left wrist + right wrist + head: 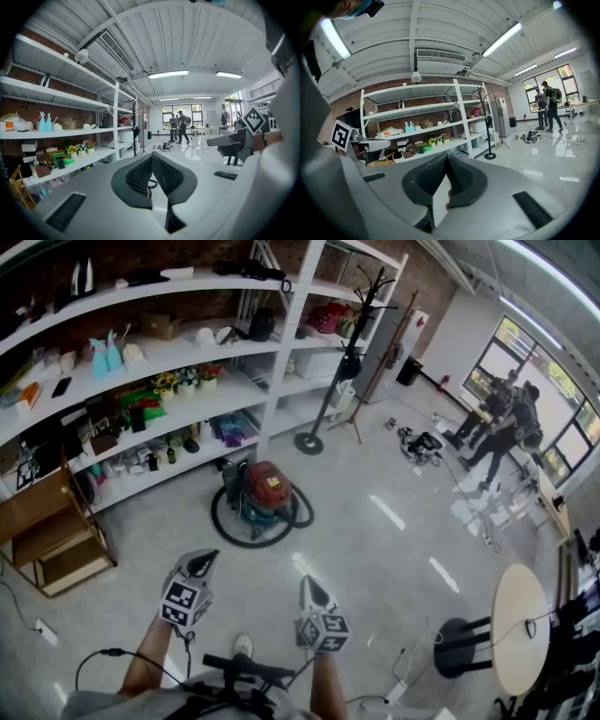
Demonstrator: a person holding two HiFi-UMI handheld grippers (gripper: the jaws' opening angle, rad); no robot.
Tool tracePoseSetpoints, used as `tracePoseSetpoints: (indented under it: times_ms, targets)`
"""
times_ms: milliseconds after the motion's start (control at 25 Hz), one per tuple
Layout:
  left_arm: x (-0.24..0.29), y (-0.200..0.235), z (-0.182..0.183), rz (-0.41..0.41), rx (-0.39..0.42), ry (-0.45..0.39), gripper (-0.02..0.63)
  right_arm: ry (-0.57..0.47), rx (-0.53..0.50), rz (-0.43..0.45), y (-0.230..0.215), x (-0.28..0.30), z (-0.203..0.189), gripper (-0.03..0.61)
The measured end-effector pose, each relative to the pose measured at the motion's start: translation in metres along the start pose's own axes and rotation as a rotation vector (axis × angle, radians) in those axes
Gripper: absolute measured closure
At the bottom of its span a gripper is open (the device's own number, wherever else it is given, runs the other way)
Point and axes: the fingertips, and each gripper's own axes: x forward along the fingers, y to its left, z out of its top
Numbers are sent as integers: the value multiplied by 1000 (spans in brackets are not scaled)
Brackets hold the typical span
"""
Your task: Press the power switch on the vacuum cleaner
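Note:
The vacuum cleaner [265, 495] stands on the floor in front of the shelves, with a red top, a teal drum and a black hose [234, 532] curled round it. Both grippers hover well short of it, near the person's body. My left gripper [203, 561] is shut with nothing in it, and its pads [140, 176] meet at the tips. My right gripper [310, 584] is also shut and empty, its pads [461, 176] touching. In both gripper views the jaws hide most of the vacuum cleaner.
White shelving [187, 352] full of small items runs along the brick wall. A coat stand [323, 381] rises right of the vacuum, wooden steps [52, 540] are at the left, and a round table [520, 624] with a stool [459, 648] is at the right. People [502, 423] stand far off by the window.

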Motion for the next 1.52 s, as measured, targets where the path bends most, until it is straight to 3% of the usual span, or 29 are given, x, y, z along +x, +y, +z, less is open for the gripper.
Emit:
tracePoseSetpoints:
  times_ms: [680, 1160, 1520]
  targets:
    - [105, 6, 25, 38, 12, 17, 607, 23, 12, 65, -72, 81, 25, 566]
    - [133, 20, 22, 53, 12, 30, 607, 14, 35, 82, -87, 111, 34, 566]
    - [169, 55, 23, 43, 8, 34, 607, 24, 43, 79, -88, 157, 42, 566]
